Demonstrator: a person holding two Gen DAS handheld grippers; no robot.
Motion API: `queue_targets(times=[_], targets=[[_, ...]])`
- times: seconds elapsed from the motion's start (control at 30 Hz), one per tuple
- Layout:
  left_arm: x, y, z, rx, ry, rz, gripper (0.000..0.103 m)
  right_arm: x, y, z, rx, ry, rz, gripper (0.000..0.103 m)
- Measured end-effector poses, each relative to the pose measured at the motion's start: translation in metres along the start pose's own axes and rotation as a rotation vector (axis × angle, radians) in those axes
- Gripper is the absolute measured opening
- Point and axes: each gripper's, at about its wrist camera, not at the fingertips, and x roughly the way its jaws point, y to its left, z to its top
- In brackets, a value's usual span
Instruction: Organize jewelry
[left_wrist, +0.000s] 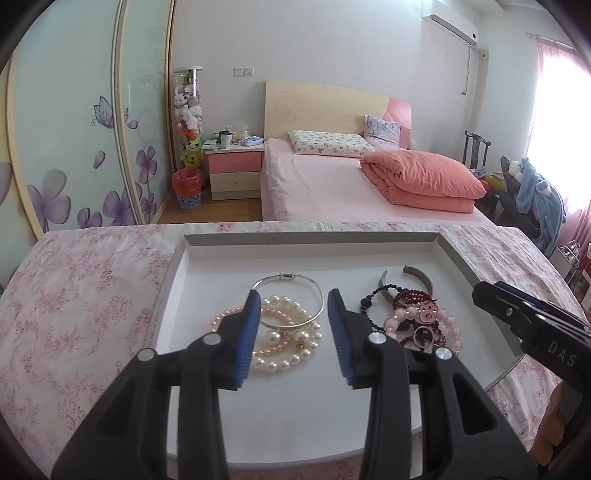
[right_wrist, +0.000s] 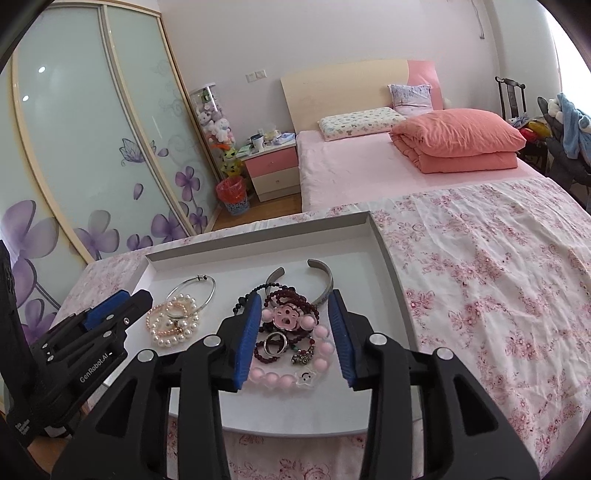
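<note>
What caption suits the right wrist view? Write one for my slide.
Open right gripper poised over tangled pink and dark red bead bracelets in a shallow white tray, pearl bracelets alongside.

A: What carries everything here?

B: A table under a pink floral cloth (right_wrist: 491, 295). Directly on the cloth sits a shallow white tray (left_wrist: 369, 238), its far rim beyond both sets of tongs.

A: And where does the cloth show bare?

B: Left of the left gripper (left_wrist: 291, 295) and to the right of the right gripper (right_wrist: 295, 295), where it lies creased, with nothing on it in view. A strip shows beyond the tray's far rim too.

A: How does the tray lie?

B: Flat, near the table's front edge; both pairs of tongs hang above its white floor, side by side.
</note>
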Motion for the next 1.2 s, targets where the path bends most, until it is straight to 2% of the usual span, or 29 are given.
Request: queue_targets(times=[0.23,0.43,0.63,0.7,0.8,0.93,1.2], targets=[[-0.017,0.014,0.000,-0.019,-0.016,0.031,0.043,-0.009,0.011,-0.003,-0.025,-0.004,0.000,0.042],[-0.045,0.029,-0.006,-0.033,-0.037,0.053,0.054,-0.029,0.024,-0.010,-0.063,-0.027,-0.003,0.052],[-0.083,0.044,-0.023,-0.025,-0.077,0.066,0.070,-0.058,0.033,-0.024,-0.099,-0.062,-0.018,0.072],[-0.099,0.046,-0.030,-0.013,-0.095,0.075,0.076,-0.070,0.034,-0.028,-0.106,-0.084,-0.026,0.084],[-0.120,0.048,-0.038,0.002,-0.126,0.084,0.087,-0.087,0.034,-0.032,-0.115,-0.120,-0.039,0.094],[-0.148,0.050,-0.051,0.015,-0.162,0.087,0.099,-0.105,0.037,-0.040,-0.138,-0.159,-0.059,0.100],[-0.186,0.052,-0.070,0.004,-0.193,0.066,0.099,-0.137,0.053,-0.058,-0.212,-0.219,-0.071,0.101]])
